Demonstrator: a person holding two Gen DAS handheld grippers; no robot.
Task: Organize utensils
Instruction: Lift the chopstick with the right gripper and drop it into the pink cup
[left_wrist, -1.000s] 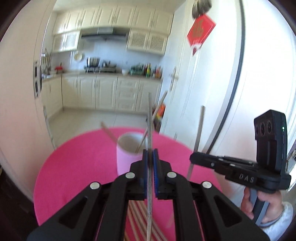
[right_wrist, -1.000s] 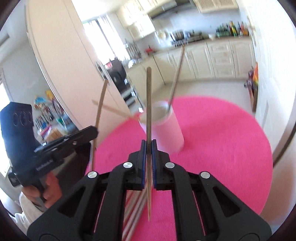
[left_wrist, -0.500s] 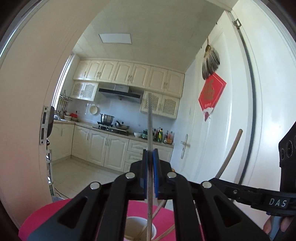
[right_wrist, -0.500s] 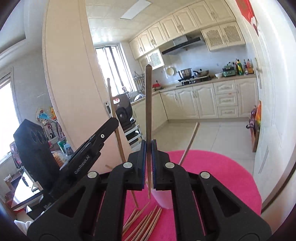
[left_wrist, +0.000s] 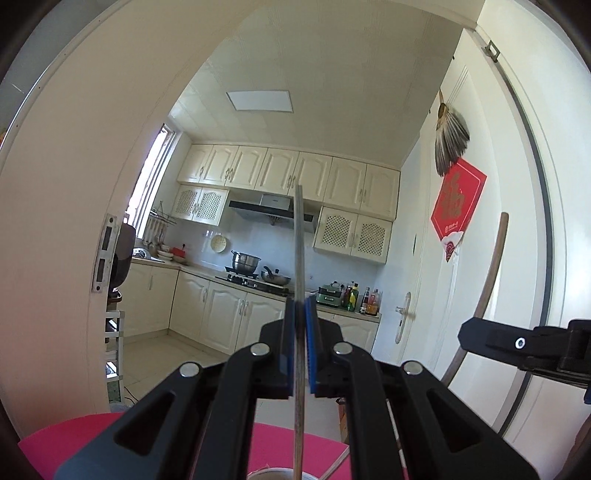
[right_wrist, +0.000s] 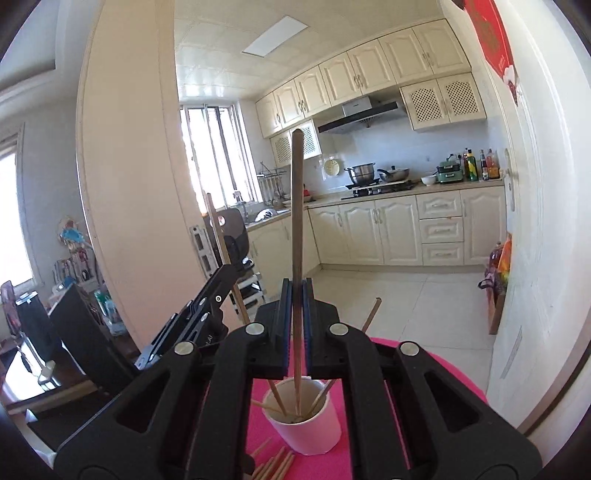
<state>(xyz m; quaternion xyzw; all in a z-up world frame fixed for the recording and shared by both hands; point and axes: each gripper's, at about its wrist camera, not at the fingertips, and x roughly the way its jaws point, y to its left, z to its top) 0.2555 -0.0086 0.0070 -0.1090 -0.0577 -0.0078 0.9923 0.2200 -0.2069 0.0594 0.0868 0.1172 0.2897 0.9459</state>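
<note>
Task partly done, by the look of it. In the right wrist view the white paper cup (right_wrist: 304, 421), low centre of frame on the round pink tablecloth (right_wrist: 439, 373), already holds several thin wooden chopsticks (right_wrist: 276, 397) leaning against its rim, while a loose bundle of wooden chopsticks (right_wrist: 275, 463) lies flat on the cloth just beside the cup base, at the bottom edge of frame; those appear to be what is left. The right gripper (right_wrist: 296, 325) has its blue pads pressed onto a brown wooden chopstick (right_wrist: 296, 221), held upright, its lower end inside the cup mouth; whether the tip touches the cup floor cannot be told. The left gripper (left_wrist: 301, 347) likewise pinches a grey-brown chopstick (left_wrist: 299, 258) upright in frame centre, lower end dropping toward a pale rim at the bottom edge, probably the same cup, though only a sliver shows. Judgement: both sticks are at the release stage, not yet let go. Hidden or unclear: gripper bodies block most of the cloth in both views, so the count of remaining sticks is unknown; the bundle is cut off by the frame; the holding hands are out of sight.
</note>
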